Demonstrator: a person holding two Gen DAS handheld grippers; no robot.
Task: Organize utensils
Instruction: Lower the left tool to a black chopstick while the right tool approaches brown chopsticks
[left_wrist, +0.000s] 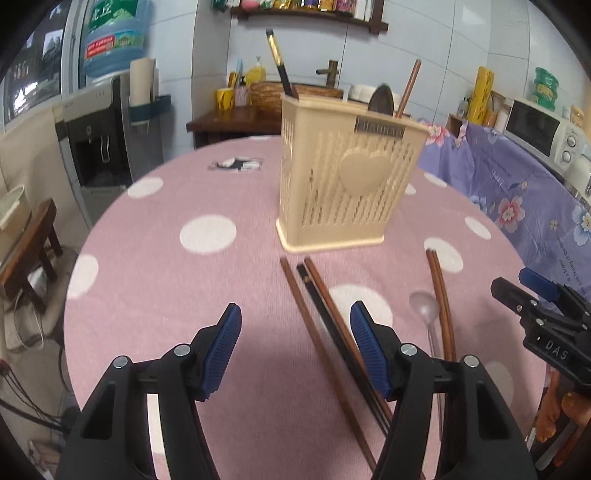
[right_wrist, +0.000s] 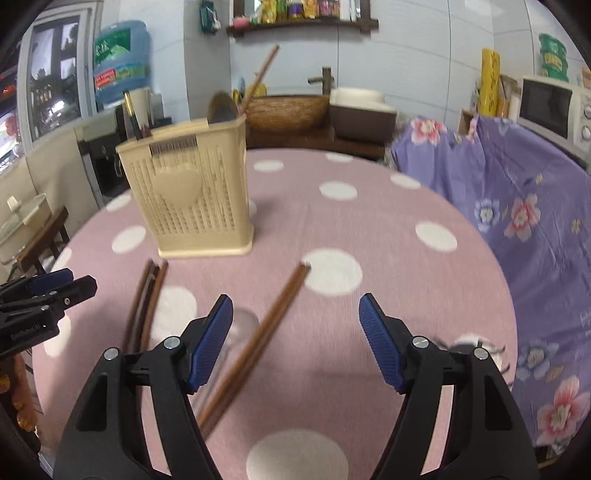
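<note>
Pink dotted cloth (left_wrist: 155, 280) carries loose chopsticks (left_wrist: 328, 332) near the holder (left_wrist: 343, 177), and with my left gripper (left_wrist: 295, 350) and right gripper (right_wrist: 295, 339) both wide and empty, I may scatter them.

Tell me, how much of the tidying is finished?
Partly. The beige holder already has a few utensils standing in it. Nothing is in hand: both jaws stand open and empty. Left on the table: three chopsticks, a brown pair and a clear spoon.
</note>
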